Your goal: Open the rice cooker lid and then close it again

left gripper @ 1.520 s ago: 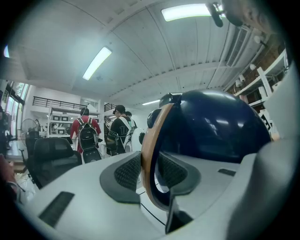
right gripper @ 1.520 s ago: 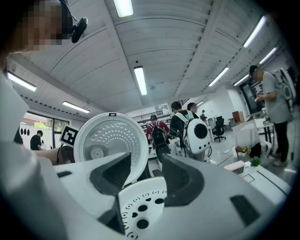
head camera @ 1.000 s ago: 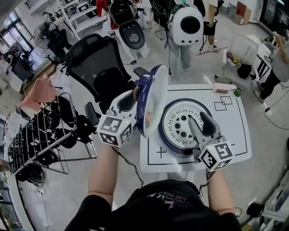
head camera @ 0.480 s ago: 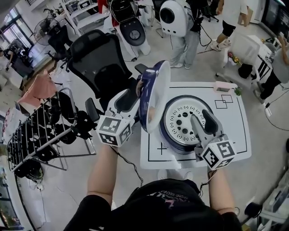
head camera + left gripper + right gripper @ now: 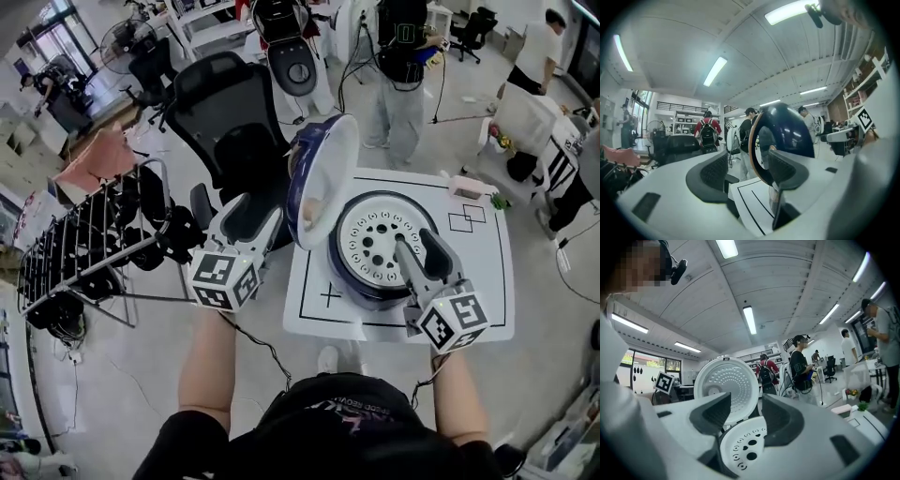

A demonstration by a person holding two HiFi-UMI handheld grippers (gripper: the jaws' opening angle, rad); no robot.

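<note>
Rice cooker lid (image 5: 324, 180) upright (fully open)

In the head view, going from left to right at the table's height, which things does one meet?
Wire rack → left gripper → raised lid → rice cooker body → small pink box.

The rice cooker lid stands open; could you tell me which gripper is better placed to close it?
Probably left. The left gripper sits at the outer side of the upright lid, jaws just opened, gripping nothing, ready to push it over. The right gripper hovers over the cooker, in the lid's path.
</note>
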